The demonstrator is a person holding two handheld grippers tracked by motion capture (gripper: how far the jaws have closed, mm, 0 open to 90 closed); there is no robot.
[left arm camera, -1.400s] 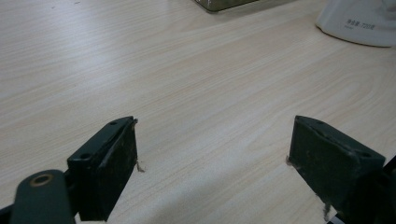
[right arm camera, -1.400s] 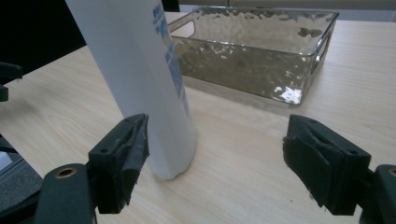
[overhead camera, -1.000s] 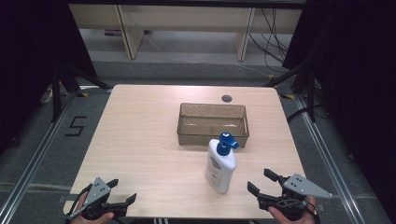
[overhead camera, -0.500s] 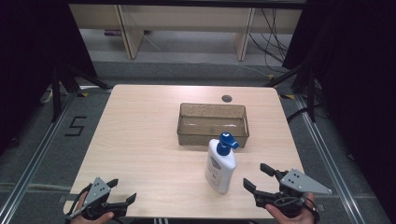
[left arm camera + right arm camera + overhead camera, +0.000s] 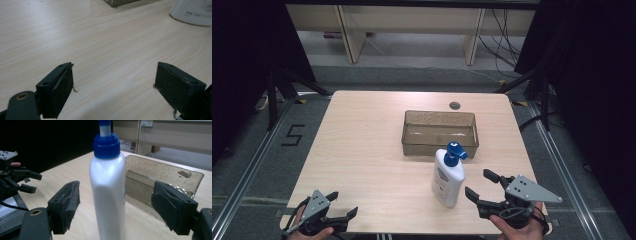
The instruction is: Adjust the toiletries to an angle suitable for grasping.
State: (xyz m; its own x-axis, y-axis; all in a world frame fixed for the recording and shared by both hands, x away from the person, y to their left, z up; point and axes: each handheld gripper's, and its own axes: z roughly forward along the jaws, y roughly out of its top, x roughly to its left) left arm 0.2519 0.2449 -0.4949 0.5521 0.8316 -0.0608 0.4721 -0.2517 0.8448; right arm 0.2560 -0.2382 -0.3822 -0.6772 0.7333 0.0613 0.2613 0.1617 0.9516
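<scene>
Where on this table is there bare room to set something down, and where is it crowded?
Free: the wide left half of the table, between its left edge and the clear bin, and the strip beyond the bin. Crowded: the near right, where the pump bottle stands before the bin, with the right gripper open toward it.

Grey floor (image 5: 412,80), dark curtains (image 5: 242,60), pale shelving (image 5: 412,20), cables (image 5: 502,30) behind.

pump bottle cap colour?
Blue, on a white pump bottle; the cap shows best in the right gripper view.
</scene>
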